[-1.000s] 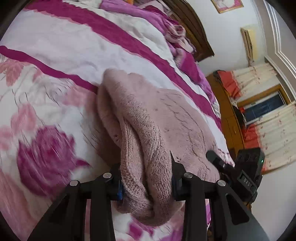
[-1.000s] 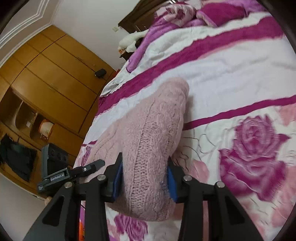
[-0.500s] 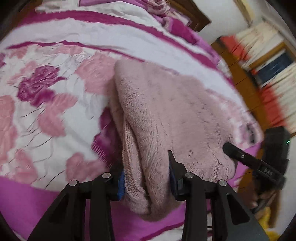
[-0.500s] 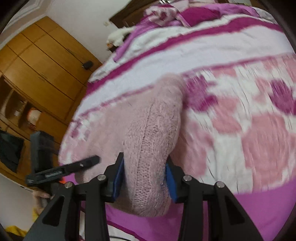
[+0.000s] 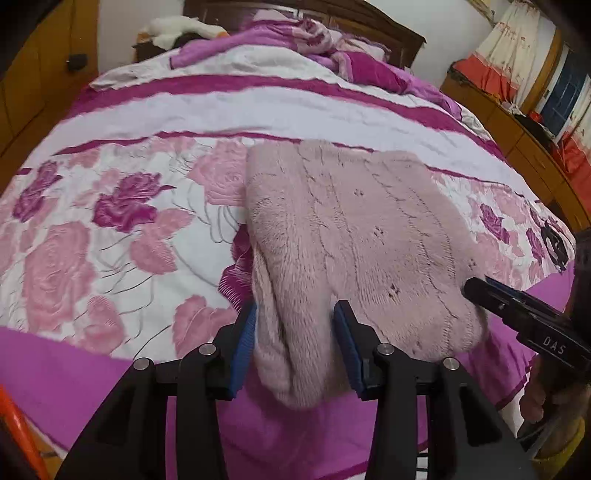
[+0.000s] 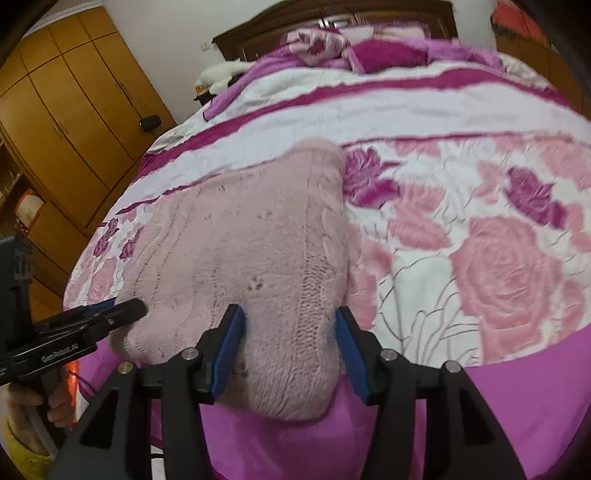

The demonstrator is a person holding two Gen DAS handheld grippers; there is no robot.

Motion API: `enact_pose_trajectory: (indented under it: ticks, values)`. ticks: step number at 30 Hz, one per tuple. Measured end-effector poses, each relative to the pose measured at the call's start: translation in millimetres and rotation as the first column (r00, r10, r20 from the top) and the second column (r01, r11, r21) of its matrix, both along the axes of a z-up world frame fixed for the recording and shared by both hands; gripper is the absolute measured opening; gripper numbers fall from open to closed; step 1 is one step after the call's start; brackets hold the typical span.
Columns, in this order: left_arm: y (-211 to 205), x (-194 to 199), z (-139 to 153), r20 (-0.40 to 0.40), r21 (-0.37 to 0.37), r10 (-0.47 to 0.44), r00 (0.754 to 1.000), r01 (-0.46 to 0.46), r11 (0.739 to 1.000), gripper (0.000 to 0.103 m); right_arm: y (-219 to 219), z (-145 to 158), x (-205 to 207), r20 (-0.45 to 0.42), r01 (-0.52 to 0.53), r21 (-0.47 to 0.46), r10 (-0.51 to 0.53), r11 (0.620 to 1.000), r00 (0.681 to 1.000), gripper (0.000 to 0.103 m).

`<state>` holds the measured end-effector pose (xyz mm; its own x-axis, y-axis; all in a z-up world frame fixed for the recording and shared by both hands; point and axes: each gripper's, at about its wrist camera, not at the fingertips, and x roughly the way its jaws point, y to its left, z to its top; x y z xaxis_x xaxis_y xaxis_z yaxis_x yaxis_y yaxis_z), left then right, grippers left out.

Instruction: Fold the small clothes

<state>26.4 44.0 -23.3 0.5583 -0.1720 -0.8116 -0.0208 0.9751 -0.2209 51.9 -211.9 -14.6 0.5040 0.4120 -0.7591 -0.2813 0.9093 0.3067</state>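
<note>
While both tongs grip its near edge, the item is catalogued as follows.
Item: pink knit sweater [image 5: 351,229], folded, lying on the flowered bedspread [image 5: 110,221], its near edge hanging just past the magenta border.
Left gripper [image 5: 295,343]: partly closed, blue pads pinching the near-left corner's bunched layers.
Right gripper [image 6: 288,343]: partly closed likewise, clamped on the near-right corner.
Cross-view: each tool shows in the other's camera, beside the same near edge.
Key relation: sweater extends away from both tongs toward the headboard [image 5: 369,22]; its held edge runs left to right between them; neither hand is nearer.
Judged next: carrying the near edge to the far edge calls for both corners moving level.
Risk: thick knit may slip from one pad.
</note>
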Motion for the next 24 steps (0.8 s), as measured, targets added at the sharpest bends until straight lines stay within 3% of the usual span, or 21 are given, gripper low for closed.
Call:
enact_pose_trajectory:
  ticks: [4,8,13,20,24]
  values:
    - [-3,-14,11,0.021,0.001,0.026,0.999,-0.026,1.0,0.021,1,21,-18,0.055,-0.007,-0.005,0.007,1.0,0.998,0.056]
    - [-8,-28,21,0.022,-0.009,0.05,0.999,-0.05,0.999,0.021,7,36,-39,0.094,-0.015,-0.023,0.017,1.0,0.995,0.069]
    - [-22,-44,26,0.027,0.05,0.066,0.997,-0.067,0.997,0.021,13,47,-62,0.12,-0.025,-0.054,0.032,0.998,0.992,0.08]
    - [-31,-60,13,0.007,0.051,0.101,0.995,-0.102,0.994,0.021,13,37,-87,0.096,-0.012,-0.077,0.019,0.997,0.995,0.085]
    - [-39,-65,0,-0.019,0.09,0.108,0.994,-0.105,0.99,0.021,12,24,-92,0.08,-0.002,-0.094,0.01,0.996,0.997,0.086]
